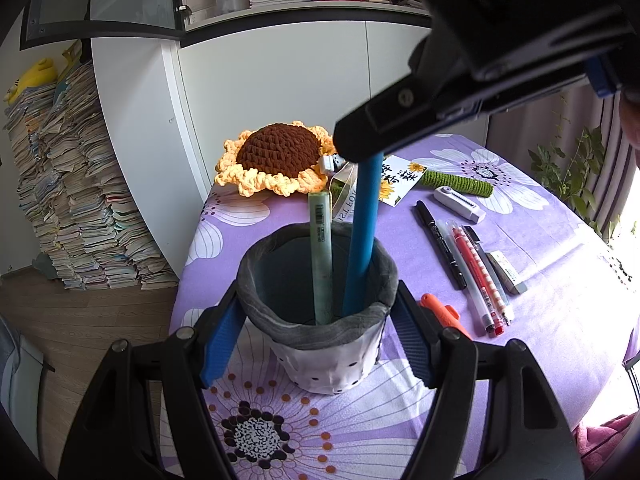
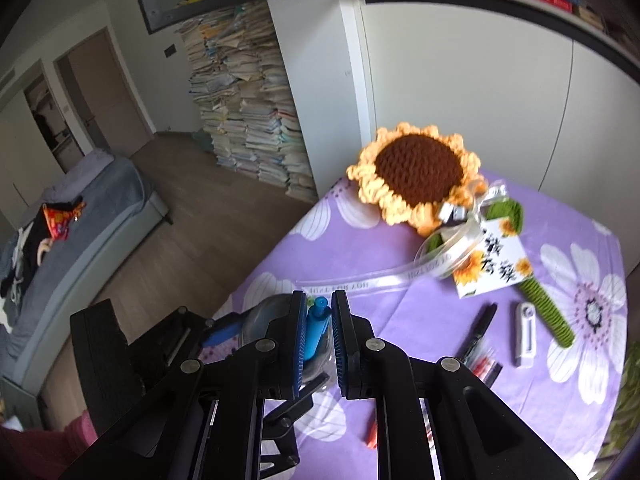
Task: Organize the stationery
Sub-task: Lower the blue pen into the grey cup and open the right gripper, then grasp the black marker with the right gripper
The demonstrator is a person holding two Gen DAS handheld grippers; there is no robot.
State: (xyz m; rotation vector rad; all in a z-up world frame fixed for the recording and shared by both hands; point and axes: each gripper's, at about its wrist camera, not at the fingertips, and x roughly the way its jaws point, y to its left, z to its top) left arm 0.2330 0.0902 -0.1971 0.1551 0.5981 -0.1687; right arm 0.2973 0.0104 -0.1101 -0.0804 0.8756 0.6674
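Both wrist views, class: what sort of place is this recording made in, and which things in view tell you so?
Most likely a bedroom or study at home. A bed stands across the wooden floor, a tall stack of books and papers leans against white cupboards, and a table with a purple flowered cloth holds pens.

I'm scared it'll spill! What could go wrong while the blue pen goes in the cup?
The cup is soft cloth, so it might tip if the left gripper loosens. The blue pen leans on the rim; letting go carelessly might let it fall out. It could also knock the green pen beside it.
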